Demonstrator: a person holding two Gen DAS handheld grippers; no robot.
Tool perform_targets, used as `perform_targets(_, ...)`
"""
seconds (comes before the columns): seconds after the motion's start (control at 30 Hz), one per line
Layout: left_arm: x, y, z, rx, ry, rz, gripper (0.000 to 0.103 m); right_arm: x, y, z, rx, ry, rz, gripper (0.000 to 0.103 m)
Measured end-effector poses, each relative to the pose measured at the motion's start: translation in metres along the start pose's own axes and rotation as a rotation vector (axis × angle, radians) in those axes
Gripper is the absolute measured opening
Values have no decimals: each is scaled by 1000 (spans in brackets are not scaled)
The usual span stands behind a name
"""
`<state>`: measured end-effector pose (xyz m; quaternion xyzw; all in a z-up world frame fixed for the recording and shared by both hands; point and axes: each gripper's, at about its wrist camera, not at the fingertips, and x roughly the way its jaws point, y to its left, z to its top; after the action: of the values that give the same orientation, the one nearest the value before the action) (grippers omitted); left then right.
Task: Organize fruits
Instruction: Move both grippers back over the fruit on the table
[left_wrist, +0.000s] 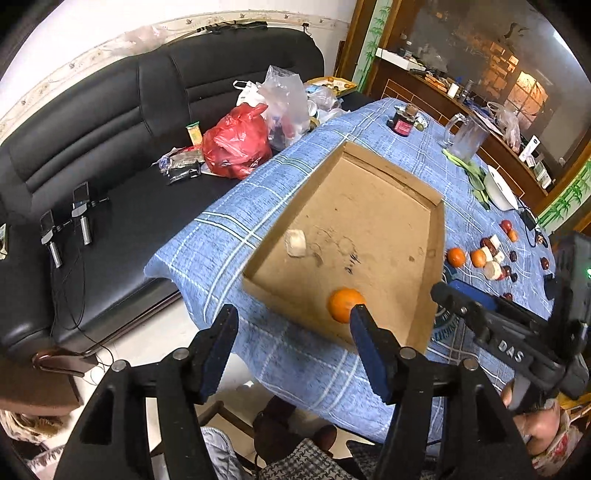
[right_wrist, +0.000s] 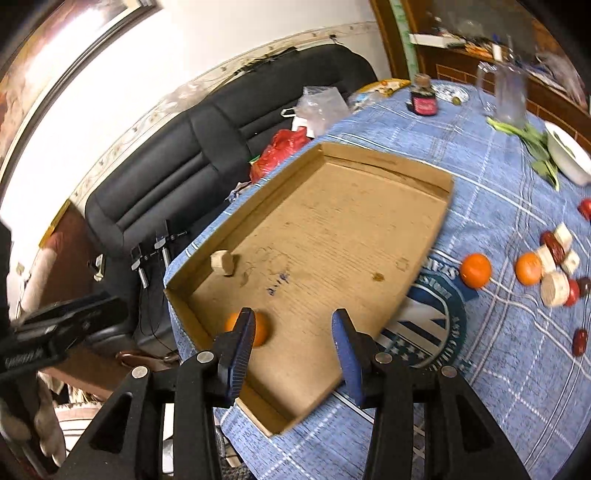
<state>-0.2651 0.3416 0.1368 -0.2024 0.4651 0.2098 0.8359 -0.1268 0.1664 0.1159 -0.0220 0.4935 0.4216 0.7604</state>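
Both the left gripper (left_wrist: 291, 317) and right gripper (right_wrist: 291, 325) hang empty, jaws apart. One tangerine (left_wrist: 344, 305) lies near the cardboard tray's (left_wrist: 437, 236) near edge, apparently sorted; more fruit (right_wrist: 475, 270) awaits on the tablecloth (right_wrist: 498, 177).

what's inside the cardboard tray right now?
The cardboard tray holds one orange near the front and one pale chunk by the left wall. A gripper finger covers part of the orange.

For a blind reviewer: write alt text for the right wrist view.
The open right gripper hovers over a shallow cardboard tray holding one orange and a pale chunk. More oranges and small fruit lie loose on the blue checked tablecloth.
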Motion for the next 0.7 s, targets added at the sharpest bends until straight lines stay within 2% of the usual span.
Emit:
perform_targets(0.17,-3,-16,-5,12,-3,5,62,-9,-16,-6,19,-2,-1,47)
perform_targets(0.37,13,-46,-1,58,20,-25,62,-27,-61,-14,109,-31,-39,47)
perform_targets(0.53,37,-78,5,121,53,-86,62,-50,-117,-26,233,-59,-123,47)
perform_targets(0.7,72,-127,11,199,121,-190,62,-85,-178,-48,362,-92,-242,47)
